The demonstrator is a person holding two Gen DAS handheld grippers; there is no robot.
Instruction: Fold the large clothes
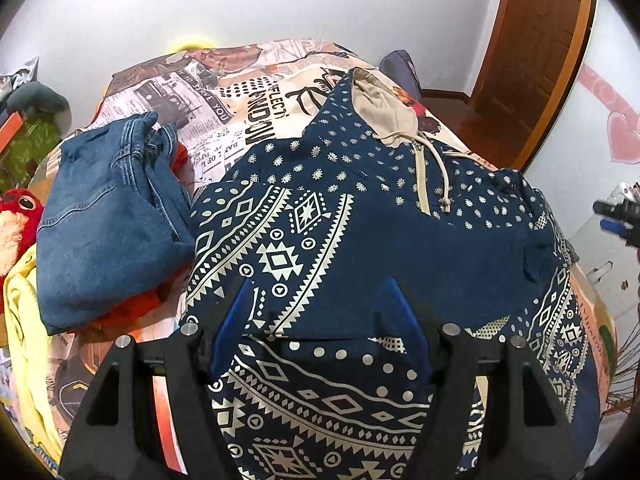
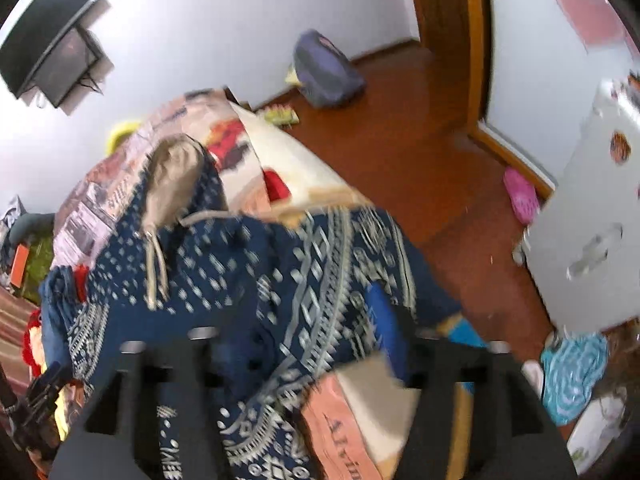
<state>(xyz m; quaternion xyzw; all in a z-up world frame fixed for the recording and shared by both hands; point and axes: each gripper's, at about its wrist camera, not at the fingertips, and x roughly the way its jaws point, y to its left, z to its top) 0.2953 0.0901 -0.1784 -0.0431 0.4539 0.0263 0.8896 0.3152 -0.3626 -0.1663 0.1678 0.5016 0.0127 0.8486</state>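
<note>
The navy patterned hoodie (image 1: 360, 240) lies spread across the bed (image 1: 208, 120), filling the centre and lower half of the left wrist view, its beige hood (image 1: 380, 104) toward the upper middle. Left tool (image 1: 320, 300): released, jaws apart above the cloth, nothing pinched. Right tool (image 2: 308, 320): blurred; jaws apart over the hoodie, no grip evident. Judged soft, limp, moderately heavy, not fragile; it will sag and drag if lifted. Best hold: hem corners or shoulder seams, avoiding the drawstring (image 1: 440, 172). Folded jeans (image 1: 108, 216) lie at left.
</note>
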